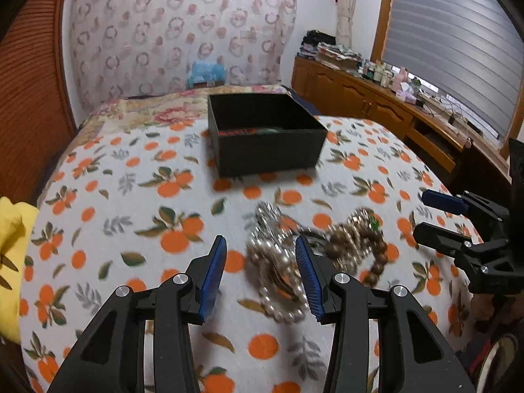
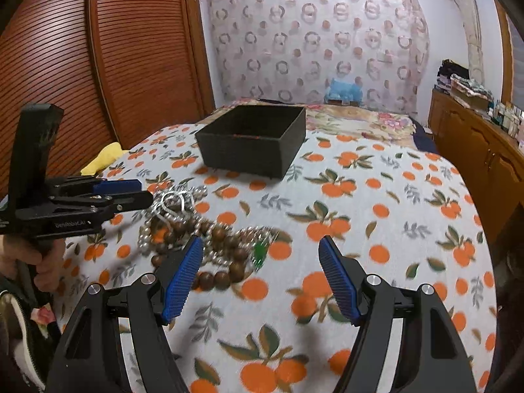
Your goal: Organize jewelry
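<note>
1. A bed had a white blanket on it, with oranges and green leaves printed all over.
2. A pile of jewelry lay on the blanket, near the front of the bed.
3. The pile had a string of white pearls, a string of brown wooden beads, some shiny silver chains and one small green piece.
4. The strings were tangled up and touched each other.
5. A black box with no lid sat on the blanket farther back, well apart from the pile.
6. Something red showed low inside the box, but it was too blurry to tell what it was.
7. The left claw was over the left part of the pile, by the pearls.
8. Its two blue fingers were apart, and they pressed on nothing.
9. The right claw was just to the right of the pile.
10. Its blue fingers stood wide apart, with only blanket between them.
11. The left finger of the right claw was in front of the brown beads, but I cannot tell if it touched them.
12. A hand held the handle of the left claw.
13. A yellow cloth lay at the left edge of the bed.
14. A brown wooden cabinet with lots of small things on top stood at the right side of the room.
</note>
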`<state>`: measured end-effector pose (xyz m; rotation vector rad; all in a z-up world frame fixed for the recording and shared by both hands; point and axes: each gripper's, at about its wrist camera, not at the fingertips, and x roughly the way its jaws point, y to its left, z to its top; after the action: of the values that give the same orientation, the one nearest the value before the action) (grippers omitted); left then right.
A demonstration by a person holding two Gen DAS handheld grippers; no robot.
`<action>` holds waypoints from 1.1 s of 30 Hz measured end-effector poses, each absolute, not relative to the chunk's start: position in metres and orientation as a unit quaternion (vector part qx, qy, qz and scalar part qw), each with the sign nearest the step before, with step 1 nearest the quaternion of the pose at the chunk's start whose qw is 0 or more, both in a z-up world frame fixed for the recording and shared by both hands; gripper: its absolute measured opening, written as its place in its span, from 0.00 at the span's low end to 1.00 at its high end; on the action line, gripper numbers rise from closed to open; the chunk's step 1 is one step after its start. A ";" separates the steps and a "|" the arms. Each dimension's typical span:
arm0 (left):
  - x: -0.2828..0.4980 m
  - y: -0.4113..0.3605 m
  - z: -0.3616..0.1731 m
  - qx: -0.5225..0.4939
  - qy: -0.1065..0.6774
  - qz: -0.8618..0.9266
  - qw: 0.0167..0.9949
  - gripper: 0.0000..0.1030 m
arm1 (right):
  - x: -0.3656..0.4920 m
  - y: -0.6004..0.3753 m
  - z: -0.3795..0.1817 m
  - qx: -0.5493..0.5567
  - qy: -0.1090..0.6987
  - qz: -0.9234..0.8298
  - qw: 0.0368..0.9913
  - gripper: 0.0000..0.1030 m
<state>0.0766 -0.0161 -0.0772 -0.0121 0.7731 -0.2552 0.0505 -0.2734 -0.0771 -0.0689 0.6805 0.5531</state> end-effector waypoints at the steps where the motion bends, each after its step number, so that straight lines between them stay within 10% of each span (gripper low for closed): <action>1: 0.075 -0.018 -0.079 -0.004 0.379 -0.126 0.917 0.40 | 0.049 -0.273 -0.077 -0.034 0.329 0.268 0.905 0.73; 10: 0.078 -0.028 -0.092 0.004 0.399 -0.131 0.908 0.40 | 0.042 -0.262 -0.078 -0.046 0.326 0.274 0.904 0.73; 19: 0.071 -0.020 -0.091 0.000 0.399 -0.130 0.908 0.15 | 0.042 -0.245 -0.080 -0.061 0.332 0.292 0.895 0.73; 33: 0.058 0.004 -0.084 -0.026 0.380 -0.123 0.916 0.07 | 0.059 -0.211 -0.099 -0.093 0.380 0.331 0.859 0.31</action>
<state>0.0583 0.0043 -0.0840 -0.0531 0.7830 -0.2531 0.0590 -0.2109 -0.0991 -0.1958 0.7974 0.6950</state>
